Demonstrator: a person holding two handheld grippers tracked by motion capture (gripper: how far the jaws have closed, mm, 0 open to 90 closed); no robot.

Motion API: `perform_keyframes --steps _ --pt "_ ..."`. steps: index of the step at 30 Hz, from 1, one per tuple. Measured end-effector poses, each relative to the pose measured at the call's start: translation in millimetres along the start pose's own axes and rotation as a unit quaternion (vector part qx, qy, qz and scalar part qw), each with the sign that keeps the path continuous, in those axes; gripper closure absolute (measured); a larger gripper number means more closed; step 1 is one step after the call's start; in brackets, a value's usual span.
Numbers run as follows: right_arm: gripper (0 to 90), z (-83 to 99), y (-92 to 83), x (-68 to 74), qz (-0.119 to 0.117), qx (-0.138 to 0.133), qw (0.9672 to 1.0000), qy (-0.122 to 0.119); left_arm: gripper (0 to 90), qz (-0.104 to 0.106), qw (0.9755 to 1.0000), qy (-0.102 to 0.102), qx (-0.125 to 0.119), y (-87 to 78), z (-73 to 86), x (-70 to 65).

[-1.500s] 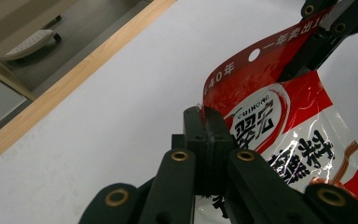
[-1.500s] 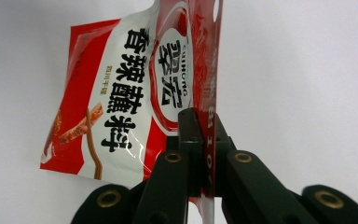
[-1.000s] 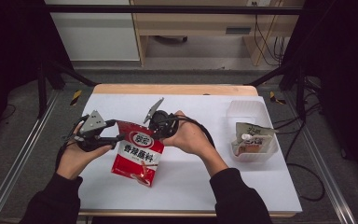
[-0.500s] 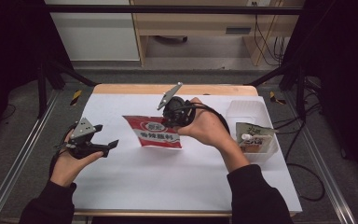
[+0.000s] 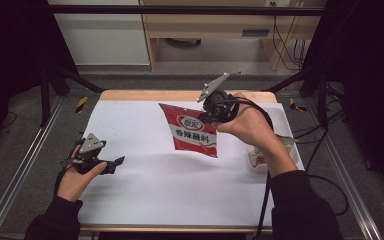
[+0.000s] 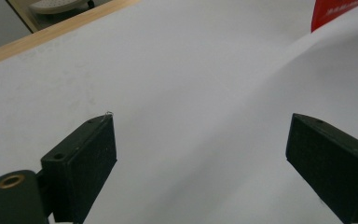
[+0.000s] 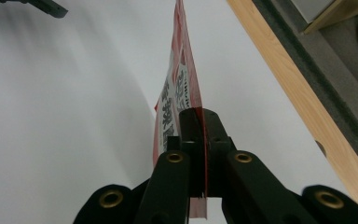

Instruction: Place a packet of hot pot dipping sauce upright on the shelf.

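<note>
We see one red sachet gripped above the bench by our right tongs; our left tongs, just opening, hold nothing.

Red seasoning packet, white label with red logo and dark lettering. Flat, sealed, hanging tilted above the desk's white top, pinched at its upper edge.

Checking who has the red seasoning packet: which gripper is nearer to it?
Right. The right gripper is shut on the red packet, holding it above the table. The left gripper sits open, apart, near the table's left edge.
</note>
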State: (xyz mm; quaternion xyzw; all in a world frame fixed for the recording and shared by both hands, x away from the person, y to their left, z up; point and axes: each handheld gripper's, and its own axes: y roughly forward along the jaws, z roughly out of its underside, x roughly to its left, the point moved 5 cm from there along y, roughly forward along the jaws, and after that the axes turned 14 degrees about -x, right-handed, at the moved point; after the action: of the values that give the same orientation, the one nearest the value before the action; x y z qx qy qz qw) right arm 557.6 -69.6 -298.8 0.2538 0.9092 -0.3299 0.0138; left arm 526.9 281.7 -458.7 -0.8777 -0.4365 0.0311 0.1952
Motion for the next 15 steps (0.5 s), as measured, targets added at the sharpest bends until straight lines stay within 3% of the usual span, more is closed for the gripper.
perform_keyframes --steps 15 --pt "90.0 4.4 -38.9 -40.3 0.036 -0.022 0.9989 0.022 7.2 -0.019 0.9998 0.002 0.006 3.5 10.2 0.8"
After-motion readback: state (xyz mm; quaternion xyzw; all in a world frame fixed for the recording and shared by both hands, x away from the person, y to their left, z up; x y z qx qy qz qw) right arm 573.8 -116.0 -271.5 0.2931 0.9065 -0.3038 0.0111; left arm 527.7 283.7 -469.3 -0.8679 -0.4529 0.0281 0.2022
